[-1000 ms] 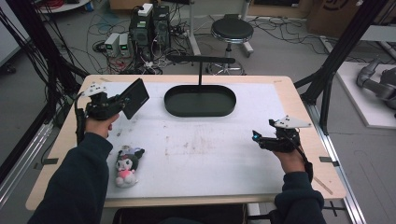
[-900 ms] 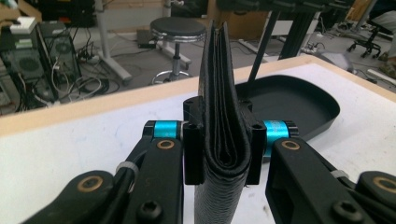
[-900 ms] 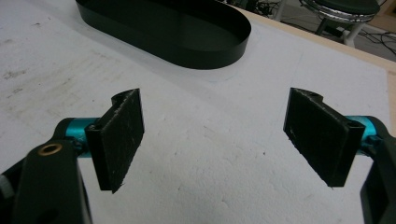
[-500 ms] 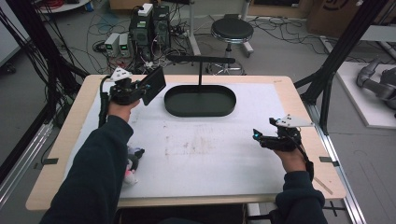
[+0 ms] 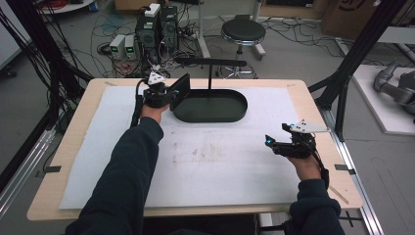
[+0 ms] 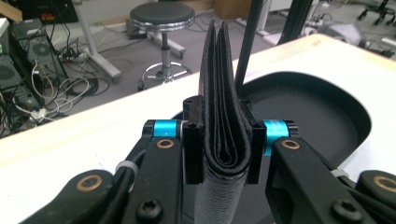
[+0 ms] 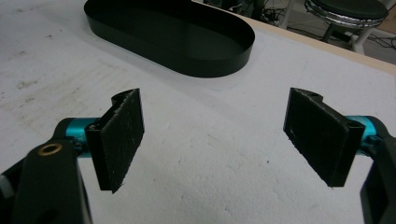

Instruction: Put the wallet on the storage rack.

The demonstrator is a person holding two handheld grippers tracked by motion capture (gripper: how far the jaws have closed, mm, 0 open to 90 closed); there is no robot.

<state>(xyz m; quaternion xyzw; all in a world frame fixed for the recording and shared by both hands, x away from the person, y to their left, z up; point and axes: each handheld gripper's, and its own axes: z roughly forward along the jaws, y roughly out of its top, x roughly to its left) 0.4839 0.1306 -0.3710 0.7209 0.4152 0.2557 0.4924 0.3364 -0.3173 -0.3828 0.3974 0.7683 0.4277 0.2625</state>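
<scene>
A folded black wallet (image 5: 180, 89) stands on edge in my left gripper (image 5: 169, 94), which is shut on it just above the left end of the black oval tray (image 5: 210, 120). In the left gripper view the wallet (image 6: 224, 107) rises between the jaws of the left gripper (image 6: 223, 140), with the tray (image 6: 327, 107) beyond and to the right. My right gripper (image 5: 269, 142) hovers low over the white mat at the right side, open. Its pads (image 7: 121, 135) are wide apart with nothing between them, and the tray (image 7: 177, 37) lies farther off.
A black T-shaped stand (image 5: 210, 62) rises right behind the tray, its post (image 6: 247, 42) close to the wallet. The white mat (image 5: 220, 161) covers the wooden table. A stool (image 5: 243, 33), computers and cables stand on the floor beyond the far edge.
My left arm has swung forward and right from the table's left edge to the tray's left end, carrying the wallet. The sleeve now covers the plush toy. The right gripper has stayed put.
</scene>
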